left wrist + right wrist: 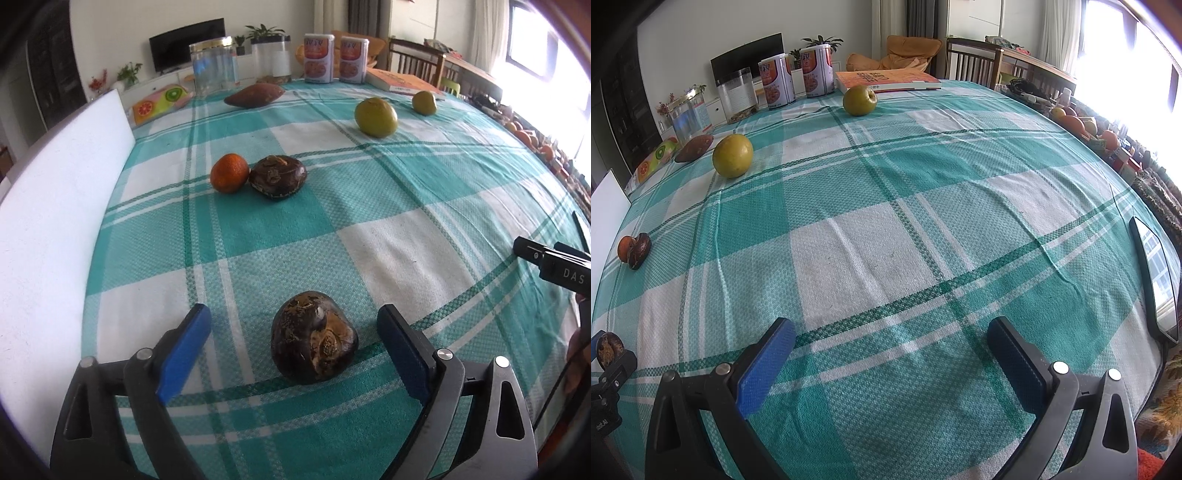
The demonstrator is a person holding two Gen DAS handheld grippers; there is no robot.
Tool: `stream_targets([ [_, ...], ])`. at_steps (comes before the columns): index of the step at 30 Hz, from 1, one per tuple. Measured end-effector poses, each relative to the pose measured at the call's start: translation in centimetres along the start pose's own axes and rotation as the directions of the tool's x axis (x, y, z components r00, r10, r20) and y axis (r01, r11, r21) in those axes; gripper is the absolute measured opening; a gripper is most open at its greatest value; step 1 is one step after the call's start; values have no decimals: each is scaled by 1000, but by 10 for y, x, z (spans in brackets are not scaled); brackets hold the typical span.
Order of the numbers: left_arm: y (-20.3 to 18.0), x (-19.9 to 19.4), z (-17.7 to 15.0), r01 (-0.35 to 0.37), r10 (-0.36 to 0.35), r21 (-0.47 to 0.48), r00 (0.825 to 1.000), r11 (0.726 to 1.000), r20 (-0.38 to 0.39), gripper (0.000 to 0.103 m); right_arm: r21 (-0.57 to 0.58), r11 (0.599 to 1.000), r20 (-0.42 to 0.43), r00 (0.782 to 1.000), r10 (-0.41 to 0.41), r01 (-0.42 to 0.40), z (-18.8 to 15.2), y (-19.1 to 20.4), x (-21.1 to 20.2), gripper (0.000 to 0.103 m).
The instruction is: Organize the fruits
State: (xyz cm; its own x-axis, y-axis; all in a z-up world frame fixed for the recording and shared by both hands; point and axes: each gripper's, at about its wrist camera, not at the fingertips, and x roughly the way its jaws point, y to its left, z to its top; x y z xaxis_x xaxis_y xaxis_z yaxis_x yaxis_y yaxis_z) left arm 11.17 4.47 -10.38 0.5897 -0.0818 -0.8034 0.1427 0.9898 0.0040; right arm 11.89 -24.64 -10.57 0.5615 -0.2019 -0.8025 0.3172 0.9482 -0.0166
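My left gripper point(293, 334) is open, its blue pads on either side of a dark brown fruit point(313, 338) that lies on the green checked tablecloth point(424, 177); the pads do not touch it. Farther off lie an orange fruit point(229, 172) touching a second brown fruit point(277, 176), two green fruits point(376, 116) point(424, 102) and a sweet potato point(255, 95). My right gripper point(892, 354) is open and empty over bare cloth. The right wrist view shows the green fruits point(733, 155) point(860, 99) and the orange-and-brown pair point(634, 249) at far left.
A white foam board point(55, 206) runs along the table's left edge. Clear jars point(214, 70), two cans point(318, 58) and a book point(400, 82) stand at the far edge. A phone or mirror point(1156, 277) lies at the right edge. Chairs stand beyond.
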Motion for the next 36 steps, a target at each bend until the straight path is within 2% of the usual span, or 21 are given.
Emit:
stream_targets([
  [8,2,2,1,-7,7,-16,1000,1000,-6,99,0,1000,0,1000,0,0,0,0,0,103],
  [36,2,3,1,-7,7,-17,1000,1000,-6,99,-1,1000,-2,1000,2,-2,1,0,0,103],
])
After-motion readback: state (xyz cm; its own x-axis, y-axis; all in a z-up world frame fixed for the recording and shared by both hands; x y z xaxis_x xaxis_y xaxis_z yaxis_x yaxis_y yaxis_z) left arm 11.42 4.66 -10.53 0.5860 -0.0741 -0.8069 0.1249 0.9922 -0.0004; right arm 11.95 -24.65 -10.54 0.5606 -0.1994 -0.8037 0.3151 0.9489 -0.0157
